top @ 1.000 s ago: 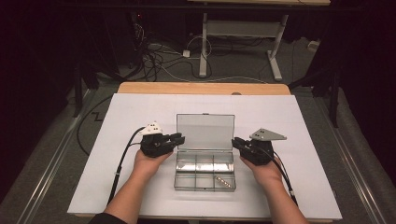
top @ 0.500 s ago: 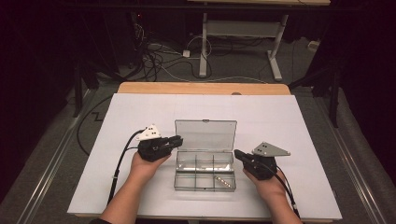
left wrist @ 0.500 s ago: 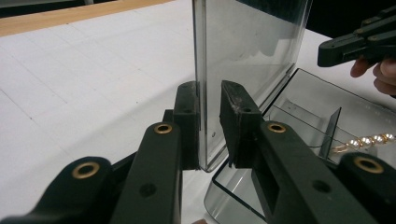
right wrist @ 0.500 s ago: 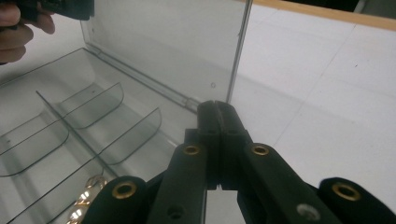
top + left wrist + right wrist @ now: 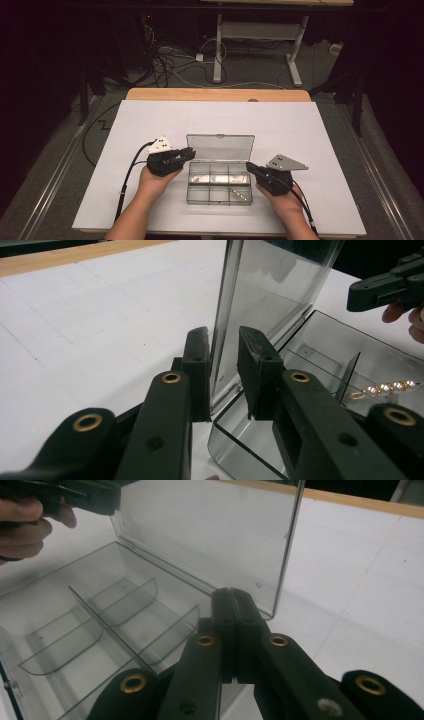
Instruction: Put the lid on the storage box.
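A clear plastic compartment box (image 5: 189, 187) lies on the white table with its lid (image 5: 220, 147) standing upright. A gold beaded piece (image 5: 240, 194) lies in its front right compartment, also seen in the left gripper view (image 5: 385, 388). My left gripper (image 5: 190, 153) is at the lid's left edge. Its jaws (image 5: 225, 347) straddle that edge with a gap on one side and have just opened slightly. My right gripper (image 5: 249, 166) is shut with nothing in it, its tips (image 5: 233, 597) by the box's right side near the lid's corner.
The table's wooden far edge (image 5: 215, 94) lies behind the white surface. Cables (image 5: 170, 65) and a desk frame's legs (image 5: 218, 55) sit on the floor beyond. A black cable (image 5: 131, 172) trails from the left gripper toward the front edge.
My right hand has moved toward the table's front edge, staying beside the box, and its jaws have come together. The left hand has stayed at the lid's edge.
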{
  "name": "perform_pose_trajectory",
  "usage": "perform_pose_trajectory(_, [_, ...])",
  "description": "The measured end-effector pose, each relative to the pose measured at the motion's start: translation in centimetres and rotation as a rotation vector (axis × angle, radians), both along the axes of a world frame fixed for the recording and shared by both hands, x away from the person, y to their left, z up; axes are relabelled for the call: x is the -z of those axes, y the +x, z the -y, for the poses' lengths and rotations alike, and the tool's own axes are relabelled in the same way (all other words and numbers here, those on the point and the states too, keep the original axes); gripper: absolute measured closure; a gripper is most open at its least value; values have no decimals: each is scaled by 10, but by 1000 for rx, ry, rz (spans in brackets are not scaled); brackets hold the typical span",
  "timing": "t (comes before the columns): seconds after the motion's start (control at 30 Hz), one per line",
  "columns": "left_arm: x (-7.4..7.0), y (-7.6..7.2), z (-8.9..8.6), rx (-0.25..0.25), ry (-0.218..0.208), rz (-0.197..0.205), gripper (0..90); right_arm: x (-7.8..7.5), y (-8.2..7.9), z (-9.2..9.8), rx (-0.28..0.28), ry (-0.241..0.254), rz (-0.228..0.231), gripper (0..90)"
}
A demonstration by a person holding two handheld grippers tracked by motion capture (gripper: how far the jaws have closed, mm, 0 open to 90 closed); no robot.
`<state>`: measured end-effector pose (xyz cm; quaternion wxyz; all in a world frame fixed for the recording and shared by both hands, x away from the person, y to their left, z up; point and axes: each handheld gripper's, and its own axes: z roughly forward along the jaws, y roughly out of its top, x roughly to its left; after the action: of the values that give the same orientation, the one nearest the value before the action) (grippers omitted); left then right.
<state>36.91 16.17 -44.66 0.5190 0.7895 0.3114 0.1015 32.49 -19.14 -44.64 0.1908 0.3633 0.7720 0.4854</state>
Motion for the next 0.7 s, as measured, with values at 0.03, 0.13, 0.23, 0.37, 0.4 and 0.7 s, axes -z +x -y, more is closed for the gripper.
perform_pose_trajectory(0.03, [0, -1, 0, -1, 1, 1, 726, -1, 0, -1, -3, 6, -1, 900])
perform_pose_trajectory(0.13, [0, -3, 0, -1, 0, -1, 716, -4, -1, -2, -8, 18, 3, 900])
perform_pose_trajectory(0.23, [0, -7, 0, 3, 4, -3, 699, -4, -1, -4, -14, 24, 3, 900])
perform_pose_trajectory(0.37, [-1, -11, 1, 6, 15, -4, 668, -3, -1, -6, -22, 25, -3, 900])
perform_pose_trajectory(0.4, [-1, -12, 1, 5, 16, -4, 667, -3, 0, -7, -25, 23, 0, 900])
perform_pose_trajectory(0.7, [1, -16, -2, -2, 21, -14, 643, -5, -2, -7, -29, 31, -2, 900])
